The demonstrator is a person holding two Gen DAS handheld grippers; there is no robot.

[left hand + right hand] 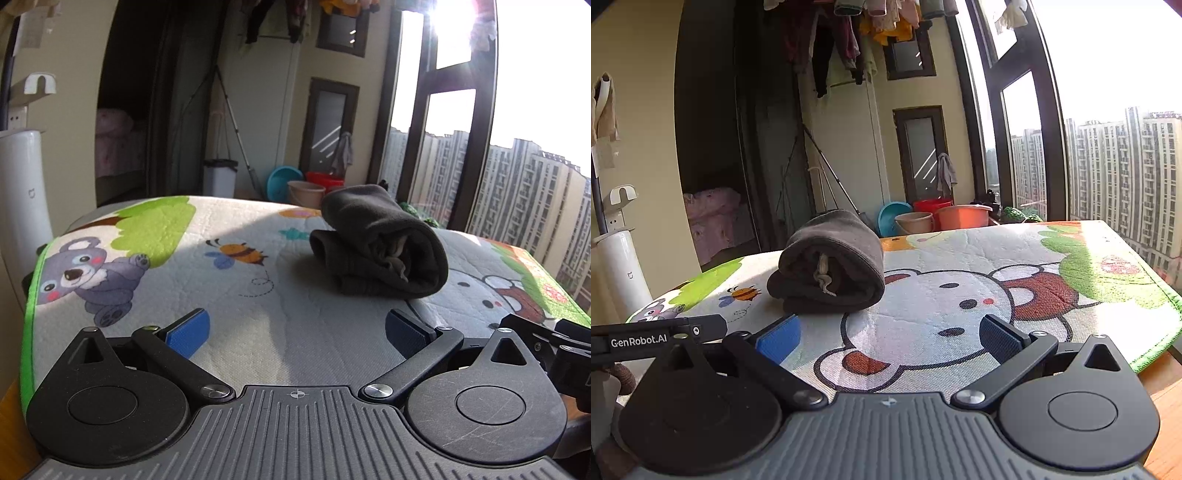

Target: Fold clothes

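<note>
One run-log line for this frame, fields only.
left gripper: open, empty | right gripper: open, empty | dark grey garment: folded bundle on cartoon mat, untouched | stage: fold looks done

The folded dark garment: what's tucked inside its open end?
In the dark garment's open end, a pale drawstring hangs between stacked fabric layers; the left wrist view shows those folds too. Anything deeper in the bundle is covered.
</note>
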